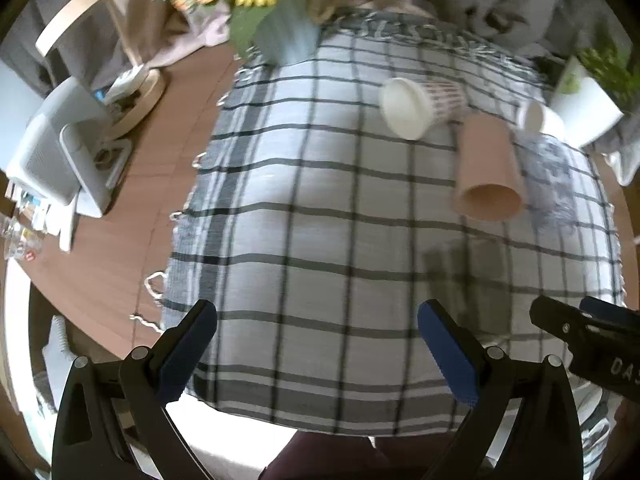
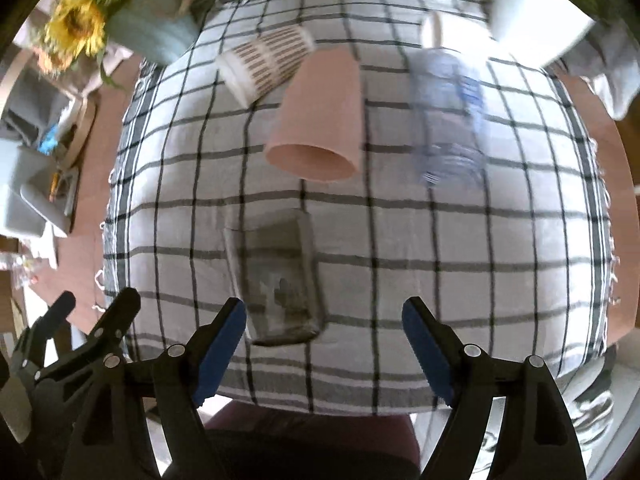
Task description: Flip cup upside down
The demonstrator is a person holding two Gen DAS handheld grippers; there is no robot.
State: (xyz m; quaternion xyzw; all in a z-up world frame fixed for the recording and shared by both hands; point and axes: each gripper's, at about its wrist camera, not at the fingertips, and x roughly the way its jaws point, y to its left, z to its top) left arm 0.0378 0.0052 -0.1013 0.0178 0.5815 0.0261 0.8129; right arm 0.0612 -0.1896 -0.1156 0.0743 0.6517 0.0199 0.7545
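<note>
A pink cup lies on its side on the checked cloth, its mouth toward me; it also shows in the right wrist view. A white patterned cup lies on its side behind it, also in the right wrist view. A clear glass lies on its side near my right gripper. A clear bottle with a white cap lies to the right. My left gripper is open and empty above the near cloth edge. My right gripper is open and empty; it also shows in the left wrist view.
A pale blue vase with sunflowers stands at the far left corner of the cloth. A white planter stands at the far right. A white appliance and clutter sit on the wooden tabletop to the left.
</note>
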